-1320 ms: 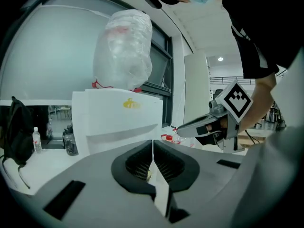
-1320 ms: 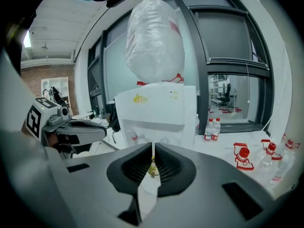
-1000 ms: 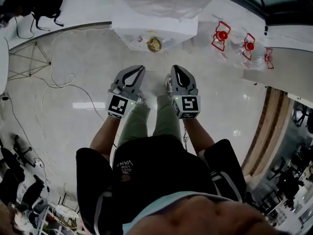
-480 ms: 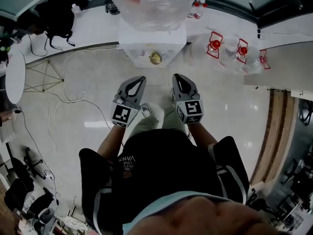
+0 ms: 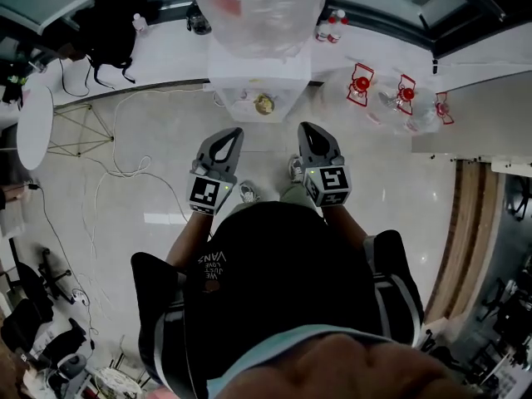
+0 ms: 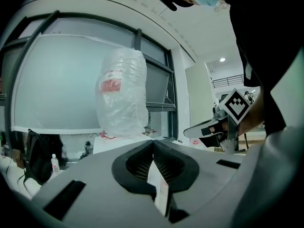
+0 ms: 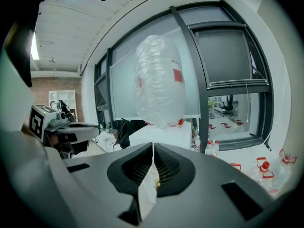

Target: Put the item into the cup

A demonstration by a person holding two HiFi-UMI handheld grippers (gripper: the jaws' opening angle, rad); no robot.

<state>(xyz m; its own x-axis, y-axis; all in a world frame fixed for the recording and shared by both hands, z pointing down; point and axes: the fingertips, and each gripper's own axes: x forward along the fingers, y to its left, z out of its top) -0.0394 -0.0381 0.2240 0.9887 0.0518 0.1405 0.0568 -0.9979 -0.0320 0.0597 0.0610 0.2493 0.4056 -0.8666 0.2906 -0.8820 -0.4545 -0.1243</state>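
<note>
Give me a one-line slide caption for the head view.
Standing person holds left tongs and right tongs, both shut, before a white table bearing a big clear plastic bag.

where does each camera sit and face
Head view: on the person's head, steeply down; shows torso, forearms, left hand-held gripper, right hand-held gripper.
Left gripper view: on the left one, along its shut jaws toward the clear plastic bag.
Right gripper view: on the right one, along its shut jaws.
Both gripper views share the bag.

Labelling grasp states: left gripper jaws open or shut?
Shut. In the left gripper view, the left gripper has its jaw tips meeting, with no object seen between them.
</note>
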